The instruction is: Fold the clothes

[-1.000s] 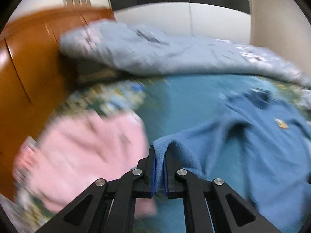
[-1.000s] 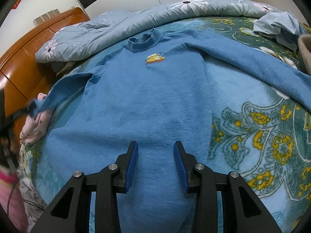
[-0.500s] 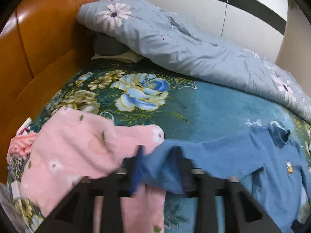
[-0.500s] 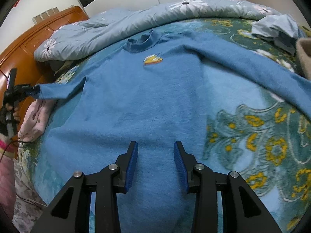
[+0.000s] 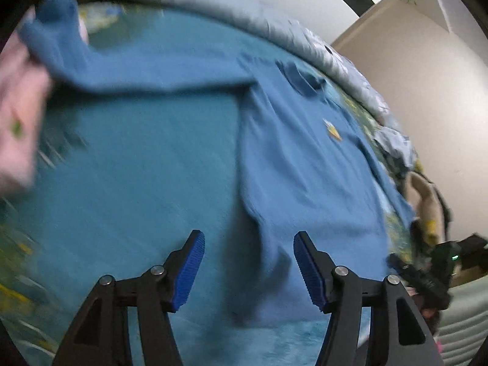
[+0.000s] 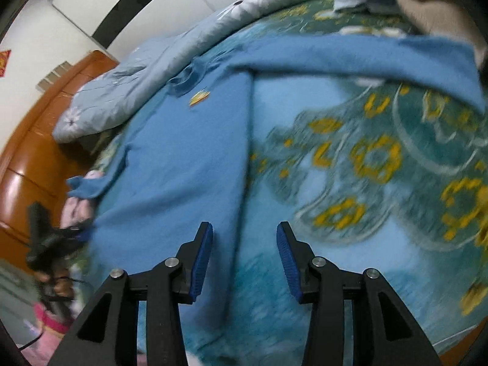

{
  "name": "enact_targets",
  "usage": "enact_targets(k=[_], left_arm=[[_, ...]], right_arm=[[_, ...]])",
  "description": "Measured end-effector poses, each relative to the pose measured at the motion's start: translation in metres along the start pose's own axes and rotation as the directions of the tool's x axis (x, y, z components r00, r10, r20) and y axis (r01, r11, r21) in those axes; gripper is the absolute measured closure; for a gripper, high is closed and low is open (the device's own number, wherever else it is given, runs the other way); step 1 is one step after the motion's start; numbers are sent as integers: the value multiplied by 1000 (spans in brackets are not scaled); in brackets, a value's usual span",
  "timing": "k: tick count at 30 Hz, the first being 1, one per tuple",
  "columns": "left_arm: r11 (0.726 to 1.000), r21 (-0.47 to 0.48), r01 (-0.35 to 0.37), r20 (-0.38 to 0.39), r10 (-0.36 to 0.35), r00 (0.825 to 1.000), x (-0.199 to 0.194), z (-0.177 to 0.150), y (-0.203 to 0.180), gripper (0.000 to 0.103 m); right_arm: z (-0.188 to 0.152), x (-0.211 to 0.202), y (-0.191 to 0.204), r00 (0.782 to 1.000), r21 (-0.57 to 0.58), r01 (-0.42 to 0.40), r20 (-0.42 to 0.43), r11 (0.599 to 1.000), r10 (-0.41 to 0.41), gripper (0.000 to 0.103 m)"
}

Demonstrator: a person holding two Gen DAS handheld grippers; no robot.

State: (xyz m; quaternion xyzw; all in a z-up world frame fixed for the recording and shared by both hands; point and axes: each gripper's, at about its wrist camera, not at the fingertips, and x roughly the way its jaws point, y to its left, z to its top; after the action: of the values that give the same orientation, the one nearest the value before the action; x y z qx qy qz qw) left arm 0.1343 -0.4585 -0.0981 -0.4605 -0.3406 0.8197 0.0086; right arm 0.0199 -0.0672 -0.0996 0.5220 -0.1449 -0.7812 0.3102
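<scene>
Blue sweater [image 5: 299, 158] lies flat on the bed just ahead of left gripper [image 5: 248, 267] and right gripper [image 6: 244, 257], both spread apart, empty.

We see a blue long-sleeved sweater [image 6: 183, 152] lying face up and spread flat on the bed, its ribbed collar [image 6: 186, 80] toward the far side and a small yellow emblem [image 6: 199, 97] on the chest. Its sleeves stretch out to either side, one sleeve [image 5: 122, 67] ending on a pink garment [image 5: 18, 97].

R hand-held gripper [image 6: 244, 259] – jaws apart | over blue sweater [image 6: 183, 158] hem
</scene>
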Motion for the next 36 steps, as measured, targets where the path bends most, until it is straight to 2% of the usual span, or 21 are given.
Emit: enact_targets(k=[1,5,7,9,11,12,16,20,23,25,27,29,31,34,36], left_arm=[[1000,-5,16,-11,-16,1000,3,-3,-1,38],[1000,15,10,-12,-9,1000,2,-12,-11,41],[1000,14,8,-20,-7,1000,2,-15,-13,55],[1000,8,-20,-24,20,1000,3,-19,-12,87],[999,-23,-24,-28,24,999,3,-24,-7,95],[999,-40,-7,-28,6,1000,0,-27,-5,96],[998,-27,61,-34,-61,998,-12,-43,-19,97],[997,33,63,-68,-61,996,-17,-65,-33,97],[999,17,29,-104,-27,994,-5,-76,-27,97],[999,-9,33,-112,-33,993,-1,-78,-22,97],[999,-5,34,-107,-35,994,-6,-77,-21,94],[1000,22,9,-88,-7,996,-18,-75,-21,93],[999,45,-19,-61,22,998,-30,-71,-21,92],[991,60,-118,11,117,993,-49,-65,-14,78],[985,49,-164,57,161,985,-56,-62,-10,69]], right_arm=[[-4,2,2,999,4,-31,-11,1000,31,58],[-17,5,9,989,9,-141,-44,990,142,58],[-21,6,9,980,29,-191,-50,981,192,63],[-21,4,5,978,54,-202,-44,978,205,85],[-18,0,0,979,75,-202,-22,976,204,98],[-17,-4,0,978,76,-205,-5,976,206,98],[-8,-34,6,978,31,-193,92,981,190,99],[-7,-58,9,975,-16,-171,141,985,172,99],[-17,-51,-1,987,2,-123,104,992,122,99],[-24,-39,-12,995,35,-78,62,996,76,99],[-28,-34,-19,996,62,-71,51,996,68,99],[-28,-37,-24,996,75,-72,63,995,67,98],[-24,-51,-29,995,70,-38,96,997,31,98],[-16,-74,-45,987,85,29,153,996,-42,98],[-6,-89,-62,973,143,76,205,987,-104,97]])
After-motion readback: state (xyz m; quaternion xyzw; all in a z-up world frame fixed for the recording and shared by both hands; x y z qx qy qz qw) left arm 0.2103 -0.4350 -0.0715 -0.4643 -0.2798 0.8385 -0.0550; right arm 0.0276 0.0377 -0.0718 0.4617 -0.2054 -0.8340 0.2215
